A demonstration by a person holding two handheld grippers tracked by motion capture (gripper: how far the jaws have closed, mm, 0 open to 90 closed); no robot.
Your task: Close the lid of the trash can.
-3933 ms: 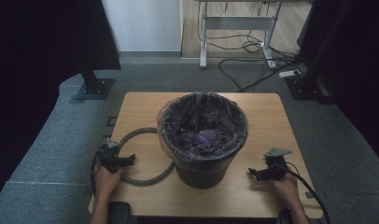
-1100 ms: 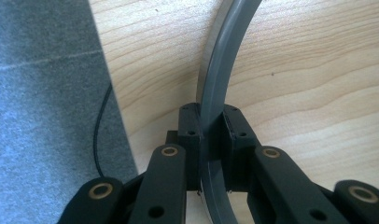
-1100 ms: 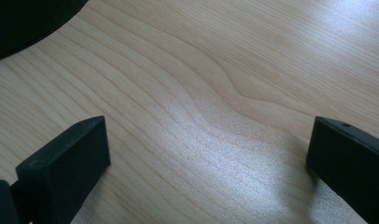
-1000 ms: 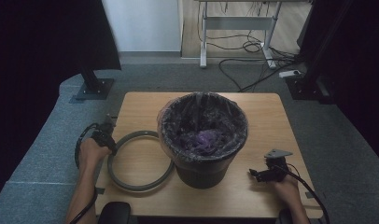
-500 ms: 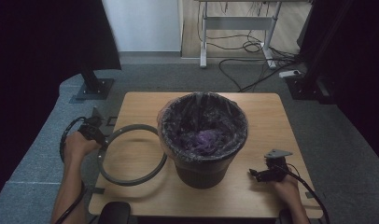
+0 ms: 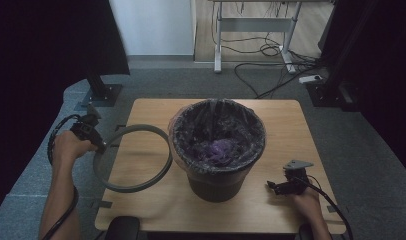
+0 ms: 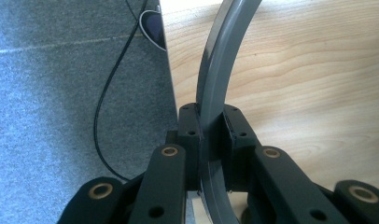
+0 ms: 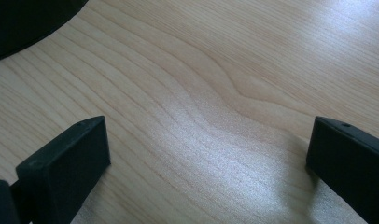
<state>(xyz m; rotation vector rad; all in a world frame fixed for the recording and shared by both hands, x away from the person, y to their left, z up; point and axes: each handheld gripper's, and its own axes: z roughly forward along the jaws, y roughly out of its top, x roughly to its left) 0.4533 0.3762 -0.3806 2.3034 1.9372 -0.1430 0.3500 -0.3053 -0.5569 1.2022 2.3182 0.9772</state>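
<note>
A dark bin lined with a black bag stands in the middle of the wooden table; purple material lies inside it. A grey ring hangs lifted and tilted above the table's left part, its right side close to the bin. My left gripper is shut on the ring's left rim; in the left gripper view the pads pinch the grey band. My right gripper rests low on the table at the front right, jaws wide apart over bare wood.
A dark edge of the bin shows at the top left of the right gripper view. Grey carpet with a thin cable lies beyond the table's left edge. A desk frame and cables stand on the floor behind.
My left hand has raised the grey ring off the table and carried it leftward and up, tilting it. The right hand has stayed where it was.
</note>
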